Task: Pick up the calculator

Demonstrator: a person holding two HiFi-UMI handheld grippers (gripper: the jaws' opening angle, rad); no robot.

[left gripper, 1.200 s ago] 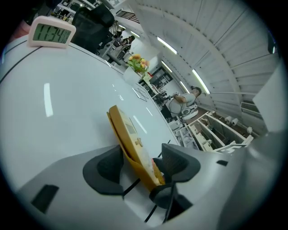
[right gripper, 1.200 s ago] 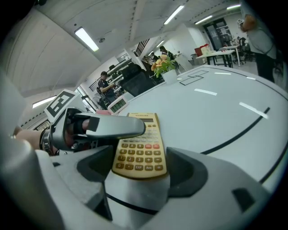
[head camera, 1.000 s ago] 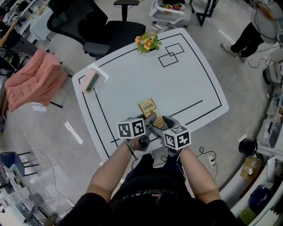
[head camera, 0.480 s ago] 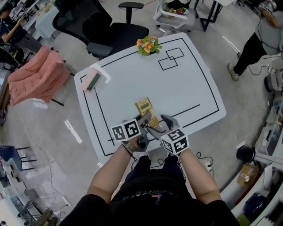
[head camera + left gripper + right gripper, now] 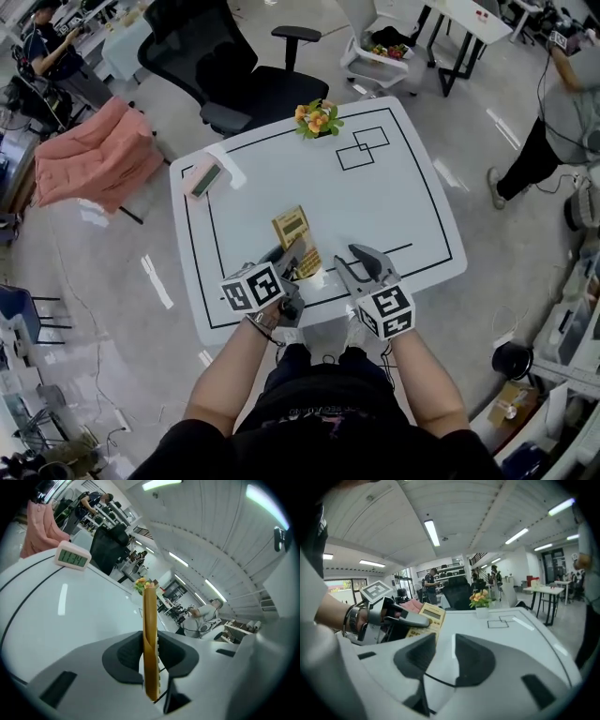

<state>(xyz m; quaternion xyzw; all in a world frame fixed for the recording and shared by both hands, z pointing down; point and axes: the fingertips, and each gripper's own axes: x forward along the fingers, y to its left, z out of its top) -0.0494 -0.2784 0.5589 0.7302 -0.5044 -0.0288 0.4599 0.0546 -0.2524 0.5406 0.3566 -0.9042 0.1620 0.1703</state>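
Observation:
The yellow calculator (image 5: 292,232) is lifted off the white table (image 5: 403,202) near its front edge. My left gripper (image 5: 296,260) holds its near end, jaws still closing with the pads pressed on both faces. In the left gripper view the calculator (image 5: 150,634) stands edge-on between the pads of that gripper (image 5: 150,663). My right gripper (image 5: 361,260) hovers just right of it, apart from it; its jaws are closing with nothing between them. The right gripper view (image 5: 444,654) shows the calculator (image 5: 427,617) in the left gripper (image 5: 389,620), off to the left.
A digital clock (image 5: 204,178) lies at the table's far left. A small pot of flowers (image 5: 317,119) stands at the far edge, beside two outlined black squares (image 5: 362,148). A black office chair (image 5: 234,75) and a pink cloth (image 5: 94,155) are beyond; a person (image 5: 562,117) stands at right.
Both grippers have risen from the table's front edge. The calculator came up in the left gripper. The right gripper has drawn away from the calculator to the right.

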